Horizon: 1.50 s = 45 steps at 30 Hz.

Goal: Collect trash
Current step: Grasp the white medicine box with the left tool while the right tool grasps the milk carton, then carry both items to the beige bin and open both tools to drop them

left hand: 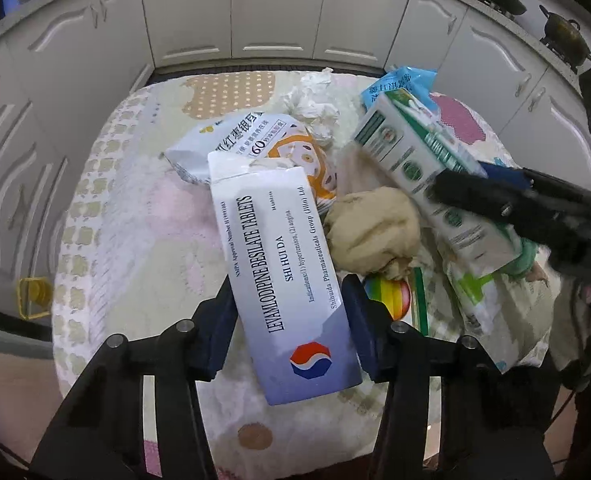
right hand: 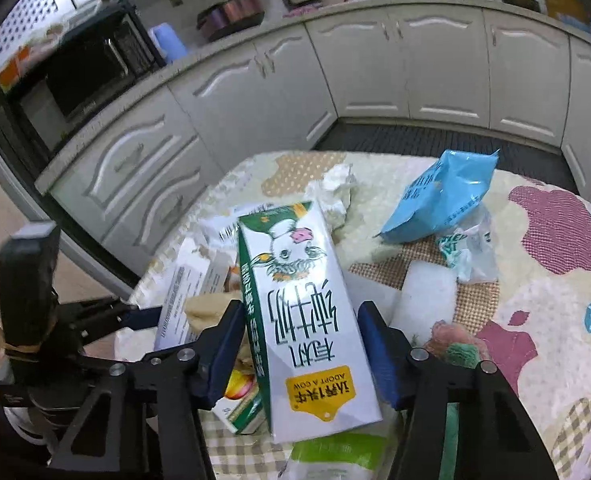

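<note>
One tablet box (left hand: 285, 280) sits pinched between the blue pads of the left gripper (left hand: 289, 320). One milk carton (right hand: 307, 320) is clamped in the right gripper (right hand: 301, 344). Both lie in the trash pile at the middle of the table (left hand: 135, 240). Around them, counted: one blue pouch (right hand: 439, 200) at 1 o'clock from the carton, one white snack bag (left hand: 263, 140) at 12 o'clock from the box, two crumpled white tissues (left hand: 311, 104), and one beige wad (left hand: 371, 232) at 3 o'clock from the box. The table wears a patchwork cloth. White kitchen cabinets (right hand: 415, 72) curve behind, and one microwave (right hand: 83, 80) stands at 10 o'clock.
</note>
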Motion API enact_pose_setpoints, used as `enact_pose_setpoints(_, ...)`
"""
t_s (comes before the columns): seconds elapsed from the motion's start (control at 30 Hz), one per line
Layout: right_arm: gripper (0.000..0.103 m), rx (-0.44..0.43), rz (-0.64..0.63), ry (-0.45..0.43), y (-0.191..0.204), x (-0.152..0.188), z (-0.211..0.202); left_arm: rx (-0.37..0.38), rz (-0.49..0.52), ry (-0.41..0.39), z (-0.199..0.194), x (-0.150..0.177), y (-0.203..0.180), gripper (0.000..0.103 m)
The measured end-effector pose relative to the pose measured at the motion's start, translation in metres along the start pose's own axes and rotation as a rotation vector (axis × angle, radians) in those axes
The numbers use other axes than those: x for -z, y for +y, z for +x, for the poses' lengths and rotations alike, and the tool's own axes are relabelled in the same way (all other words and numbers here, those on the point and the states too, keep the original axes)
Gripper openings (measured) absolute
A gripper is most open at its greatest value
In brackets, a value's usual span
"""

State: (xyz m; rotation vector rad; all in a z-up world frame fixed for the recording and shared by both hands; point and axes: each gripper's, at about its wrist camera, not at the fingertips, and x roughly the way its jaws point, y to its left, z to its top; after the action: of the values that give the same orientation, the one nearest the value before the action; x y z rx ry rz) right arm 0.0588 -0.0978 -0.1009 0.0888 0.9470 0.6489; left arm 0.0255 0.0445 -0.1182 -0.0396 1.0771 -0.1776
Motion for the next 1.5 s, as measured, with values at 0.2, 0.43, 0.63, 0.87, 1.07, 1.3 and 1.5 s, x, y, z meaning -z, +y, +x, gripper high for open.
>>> enact_pose_setpoints(0.2,0.052,0.001,0.003,-0.090,0.005,-0.002,-0.038,0.006,0.011,-0.073,-0.033,-0.002,0.001,0.046)
enact_pose_setpoints(0.43,0.052,0.035,0.005,-0.163,0.000,0.004,-0.083,0.072,0.047,-0.143,-0.065,-0.012,-0.019,0.045)
enact_pose_setpoints(0.63,0.051,0.107,0.050,-0.210,-0.026,0.017,-0.121,0.134,0.109,-0.175,-0.071,-0.027,-0.059,0.044)
enact_pose_setpoints(0.87,0.051,0.229,0.137,-0.260,-0.071,0.038,-0.169,0.234,0.166,-0.200,-0.070,-0.045,-0.116,0.044)
enact_pose_setpoints(1.07,0.051,0.383,0.269,-0.272,-0.132,0.069,-0.209,0.321,0.234,-0.188,-0.055,-0.067,-0.187,0.044)
enact_pose_setpoints(1.3,0.051,0.510,0.459,-0.203,-0.213,0.112,-0.218,0.386,0.308,-0.120,-0.011,-0.083,-0.277,0.044)
enact_pose_setpoints(1.5,0.051,0.526,0.558,-0.158,-0.264,0.134,-0.206,0.355,0.341,-0.042,0.041,-0.086,-0.332,0.044)
